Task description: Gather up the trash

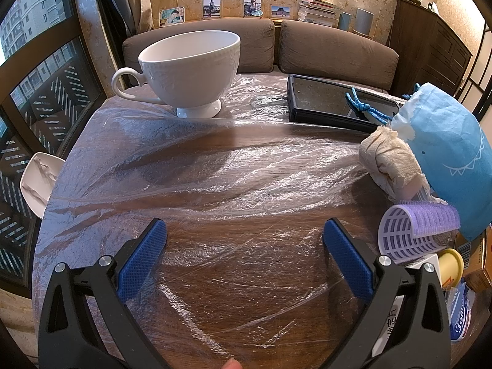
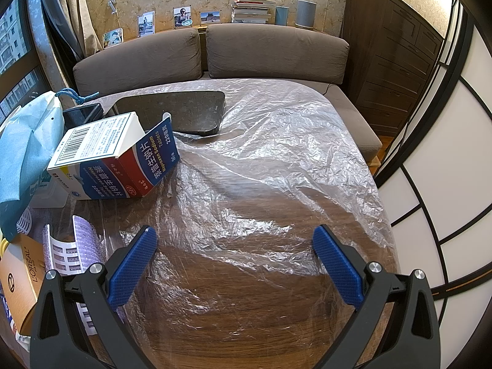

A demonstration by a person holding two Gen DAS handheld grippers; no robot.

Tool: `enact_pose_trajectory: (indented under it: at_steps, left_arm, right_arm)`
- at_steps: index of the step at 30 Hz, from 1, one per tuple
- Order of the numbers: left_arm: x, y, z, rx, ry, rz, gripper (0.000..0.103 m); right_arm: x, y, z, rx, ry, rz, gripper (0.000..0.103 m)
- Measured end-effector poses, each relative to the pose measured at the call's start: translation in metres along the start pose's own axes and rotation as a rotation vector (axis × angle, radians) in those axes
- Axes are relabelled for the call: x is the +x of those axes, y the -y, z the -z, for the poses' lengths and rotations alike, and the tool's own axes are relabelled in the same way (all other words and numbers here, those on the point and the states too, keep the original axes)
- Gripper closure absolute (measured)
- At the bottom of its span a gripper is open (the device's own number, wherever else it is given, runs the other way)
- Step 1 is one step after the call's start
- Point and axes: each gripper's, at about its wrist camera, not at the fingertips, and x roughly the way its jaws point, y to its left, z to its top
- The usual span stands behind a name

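A crumpled beige tissue wad (image 1: pixel 392 161) lies at the right of the plastic-covered wooden table (image 1: pixel 215 166), against a blue drawstring bag (image 1: pixel 446 150). A purple hair roller (image 1: pixel 415 230) sits just in front of the wad. My left gripper (image 1: pixel 244 233) stands open over bare table, well left of these. In the right wrist view an opened medicine box (image 2: pixel 113 156) lies on its side at the left, beside the blue bag (image 2: pixel 24 153) and the purple roller (image 2: pixel 83 243). My right gripper (image 2: pixel 233 240) is open, empty, to the right of the box.
A large white cup (image 1: pixel 190 67) stands at the far left of the table. A black-framed tablet (image 1: pixel 332 101) lies at the back and a dark flat panel (image 2: pixel 175 109) behind the box. A L'Oreal carton (image 2: pixel 21 279) sits at the near left. A brown sofa (image 2: pixel 215 52) runs behind.
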Motion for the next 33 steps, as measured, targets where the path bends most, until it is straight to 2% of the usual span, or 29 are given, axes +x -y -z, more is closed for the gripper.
enact_pose_trajectory:
  at_steps: [4, 6, 7, 9, 13, 18, 22, 26, 33]
  left_arm:
    - [0.0, -0.001, -0.001, 0.001, -0.003, -0.002, 0.001]
    - [-0.004, -0.002, -0.001, -0.007, -0.008, -0.033, 0.001]
    - [-0.011, -0.001, -0.002, -0.001, 0.013, -0.053, 0.001]
    - [-0.035, 0.004, -0.005, 0.037, 0.069, -0.083, 0.001]
    - [-0.072, 0.019, -0.006, 0.105, 0.134, -0.099, 0.001]
    - [-0.09, 0.042, -0.007, 0.16, 0.151, -0.065, 0.001]
    - [-0.102, 0.059, 0.006, 0.188, 0.128, 0.002, 0.001]
    - [-0.108, 0.083, 0.017, 0.243, 0.119, 0.021, 0.001]
    - [-0.105, 0.101, 0.032, 0.278, 0.089, 0.042, 0.001]
  right_arm:
    - [0.0, 0.0, 0.0, 0.005, -0.003, 0.004, 0.004]
    - [-0.002, 0.004, -0.002, 0.029, -0.034, 0.021, 0.004]
    - [-0.006, 0.005, -0.002, 0.04, -0.036, 0.03, 0.004]
    - [-0.023, 0.006, -0.004, 0.045, -0.003, 0.026, 0.004]
    - [-0.068, 0.004, -0.004, 0.021, 0.078, 0.011, 0.004]
    - [-0.115, -0.019, -0.003, -0.054, 0.148, -0.031, 0.004]
    - [-0.139, -0.045, -0.001, -0.127, 0.178, -0.046, 0.004]
    - [-0.148, -0.064, -0.003, -0.174, 0.191, -0.068, 0.004]
    - [-0.144, -0.087, -0.008, -0.227, 0.182, -0.116, 0.004]
